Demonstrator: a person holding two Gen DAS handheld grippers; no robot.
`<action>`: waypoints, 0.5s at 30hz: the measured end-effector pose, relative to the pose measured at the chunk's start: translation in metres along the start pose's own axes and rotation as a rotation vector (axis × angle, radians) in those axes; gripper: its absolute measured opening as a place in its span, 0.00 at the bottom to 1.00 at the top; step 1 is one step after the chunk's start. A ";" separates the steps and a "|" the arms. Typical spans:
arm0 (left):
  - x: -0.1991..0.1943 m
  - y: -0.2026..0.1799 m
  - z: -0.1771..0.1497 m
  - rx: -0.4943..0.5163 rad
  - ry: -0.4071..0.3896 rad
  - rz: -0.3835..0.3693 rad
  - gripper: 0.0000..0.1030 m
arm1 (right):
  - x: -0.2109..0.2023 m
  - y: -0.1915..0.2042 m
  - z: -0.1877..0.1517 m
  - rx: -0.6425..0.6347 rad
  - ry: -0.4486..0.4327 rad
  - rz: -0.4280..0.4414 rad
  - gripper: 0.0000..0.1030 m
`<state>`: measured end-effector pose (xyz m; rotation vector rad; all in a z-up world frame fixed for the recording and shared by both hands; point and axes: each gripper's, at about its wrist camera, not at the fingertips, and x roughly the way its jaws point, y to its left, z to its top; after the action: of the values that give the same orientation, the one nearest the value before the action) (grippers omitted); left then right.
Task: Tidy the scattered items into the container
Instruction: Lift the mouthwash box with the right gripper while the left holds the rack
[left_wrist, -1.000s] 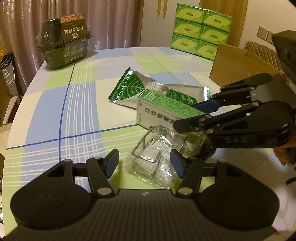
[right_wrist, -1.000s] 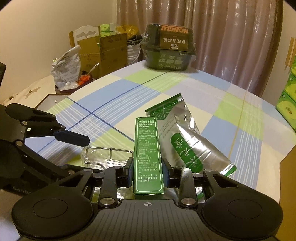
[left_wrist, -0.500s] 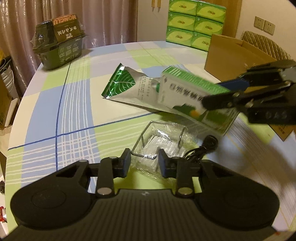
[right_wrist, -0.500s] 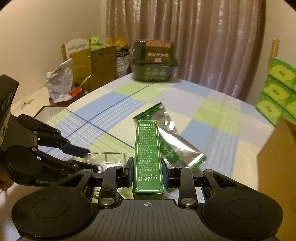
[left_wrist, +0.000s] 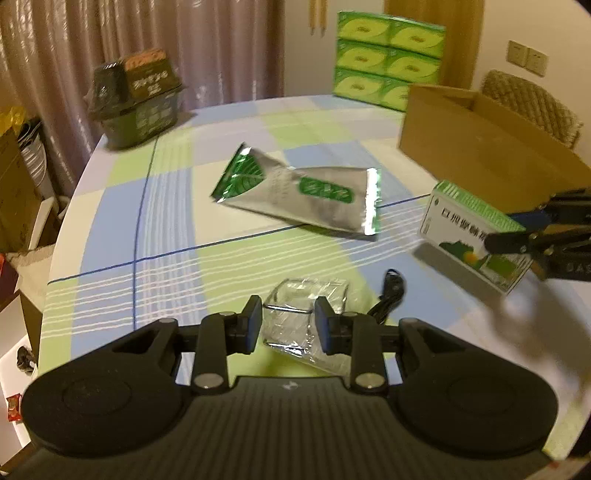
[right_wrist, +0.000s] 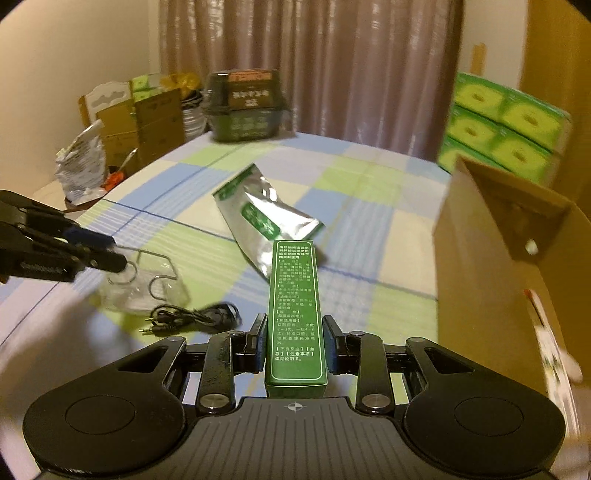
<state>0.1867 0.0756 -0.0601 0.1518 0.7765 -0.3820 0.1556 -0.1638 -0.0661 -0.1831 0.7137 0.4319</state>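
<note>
Tongs both clamp: right gripper (right_wrist: 294, 343) on green Chinese-lettered box (right_wrist: 294, 310), left gripper (left_wrist: 288, 325) on clear packet (left_wrist: 306, 325)

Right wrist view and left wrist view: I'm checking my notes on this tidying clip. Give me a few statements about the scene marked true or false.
1. The right claw grips the green box. True.
2. The silver-green foil pouch is already in the cardboard box. False: it lies flat on the tablecloth.
3. The left claw holds the black cable. False: its fingers stand either side of the clear plastic packet; the cable lies on the cloth beside it.
4. The stack of green tissue packs stands behind the cardboard box. True.
5. The green box rests on the table. False: it is carried in the air, near the cardboard box.
</note>
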 end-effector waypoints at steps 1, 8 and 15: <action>-0.004 -0.007 -0.001 0.007 -0.004 -0.016 0.24 | -0.005 -0.001 -0.004 0.009 0.002 -0.005 0.26; -0.022 -0.063 -0.021 0.090 0.015 -0.046 0.18 | -0.027 0.000 -0.028 0.026 0.029 -0.016 0.26; -0.021 -0.069 -0.029 0.069 -0.011 0.057 0.63 | -0.035 0.003 -0.038 0.030 0.019 -0.015 0.26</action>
<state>0.1270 0.0260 -0.0657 0.2362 0.7464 -0.3553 0.1087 -0.1840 -0.0714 -0.1644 0.7365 0.4059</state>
